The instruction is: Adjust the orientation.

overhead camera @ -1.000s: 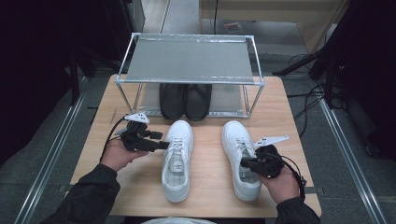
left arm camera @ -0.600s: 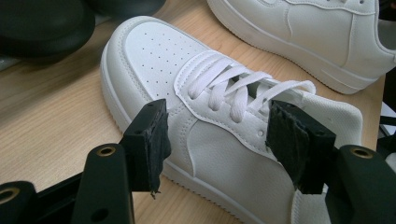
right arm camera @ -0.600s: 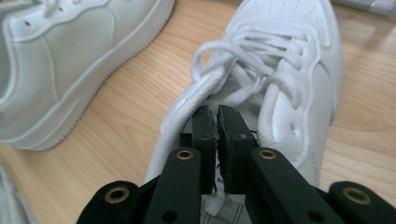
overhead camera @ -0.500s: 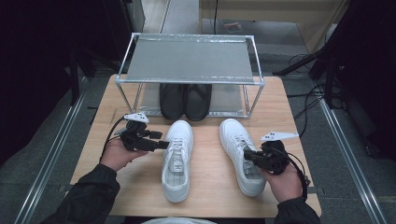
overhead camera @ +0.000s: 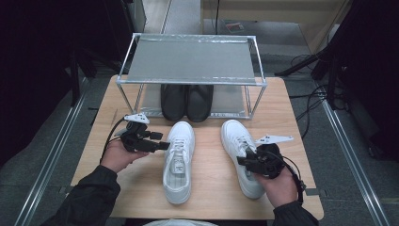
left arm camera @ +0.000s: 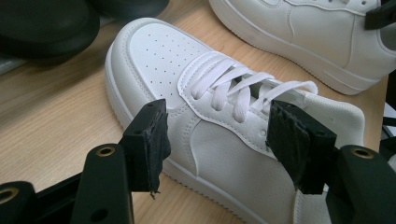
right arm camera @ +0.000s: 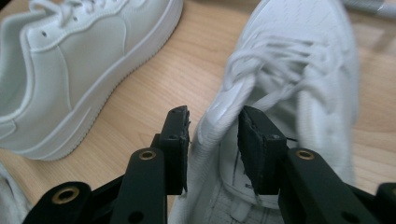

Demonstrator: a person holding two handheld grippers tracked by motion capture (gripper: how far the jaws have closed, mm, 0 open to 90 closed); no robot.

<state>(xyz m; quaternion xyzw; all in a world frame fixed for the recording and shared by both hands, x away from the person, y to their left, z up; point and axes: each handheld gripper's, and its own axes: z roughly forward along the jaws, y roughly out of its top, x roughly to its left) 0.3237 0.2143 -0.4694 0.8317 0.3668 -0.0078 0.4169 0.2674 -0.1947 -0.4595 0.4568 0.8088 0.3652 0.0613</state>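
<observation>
I have two white sneakers on the wooden table (overhead camera: pixel 211 193), in front of the metal rack (overhead camera: pixel 190 61) where the black shoes (overhead camera: pixel 187 101) already stand on the lower shelf. The left sneaker (overhead camera: pixel 179 160) lies near the middle. My left gripper (overhead camera: pixel 162 145) is beside it with the jaws apart on both sides of the laces area, and the pads do not press it.

The right sneaker (overhead camera: pixel 240 150) lies a little turned, with its toe toward the far left. My right gripper (overhead camera: pixel 241 161) has the collar wall of this shoe between the jaws. They have just been opening, so there is now a gap and I judge the shoe is released.

For the next grip, I think it is better to close on the firm collar edge, not on the laces, and to lift straight so the sole does not drag. The left one should close on the side wall lower.
</observation>
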